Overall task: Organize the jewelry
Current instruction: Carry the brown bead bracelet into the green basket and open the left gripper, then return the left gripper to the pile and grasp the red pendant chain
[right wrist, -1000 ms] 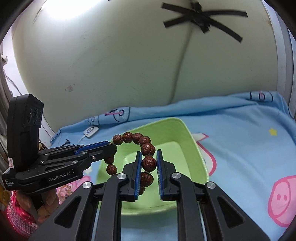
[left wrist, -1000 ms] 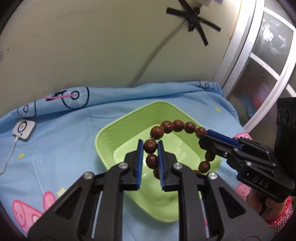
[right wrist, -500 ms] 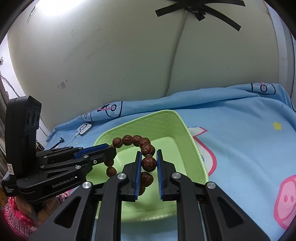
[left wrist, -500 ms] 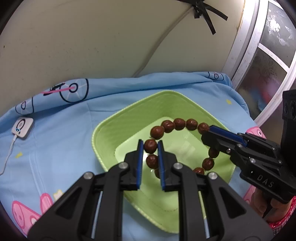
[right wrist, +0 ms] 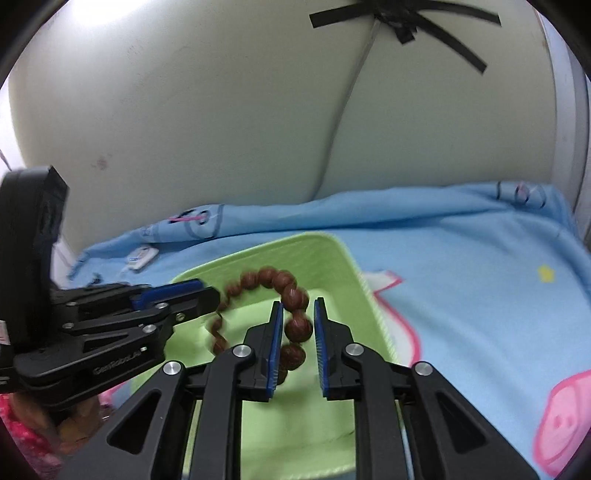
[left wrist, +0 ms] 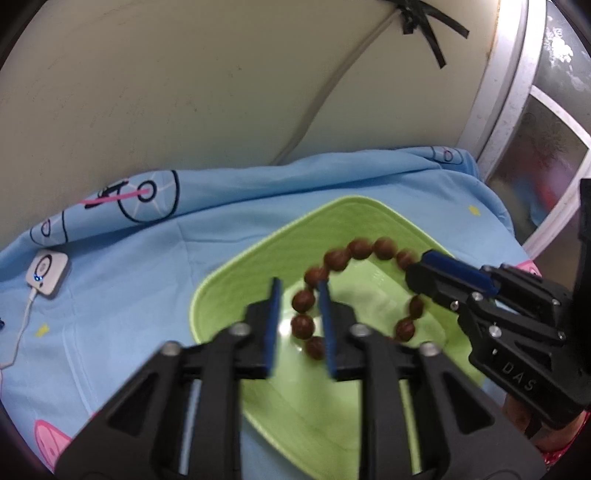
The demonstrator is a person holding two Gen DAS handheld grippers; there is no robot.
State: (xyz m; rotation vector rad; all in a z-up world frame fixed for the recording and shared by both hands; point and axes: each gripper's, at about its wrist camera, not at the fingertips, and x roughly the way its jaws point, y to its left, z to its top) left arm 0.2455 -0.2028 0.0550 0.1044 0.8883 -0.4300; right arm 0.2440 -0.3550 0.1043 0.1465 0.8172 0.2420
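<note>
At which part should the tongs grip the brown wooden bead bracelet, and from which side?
One bead of the brown wooden bead bracelet, across the strand, coming from above the light green plastic tray. The loop is open and wide, so one finger fits inside and one outside; squeezing a single round bead's middle probably slips least.

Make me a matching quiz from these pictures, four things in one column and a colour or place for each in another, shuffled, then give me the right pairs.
Things:
1. bead bracelet
2. tray
3. white charger puck
4. black tape

Colour or place:
A. on the wall, crossed over a cable
B. lime green, on the blue cloth
C. on the cloth beside the tray, with a white cord
D. brown, between the fingers of both hand-held grippers, above the tray

Pairs: 1-D, 2-B, 3-C, 4-A
</note>
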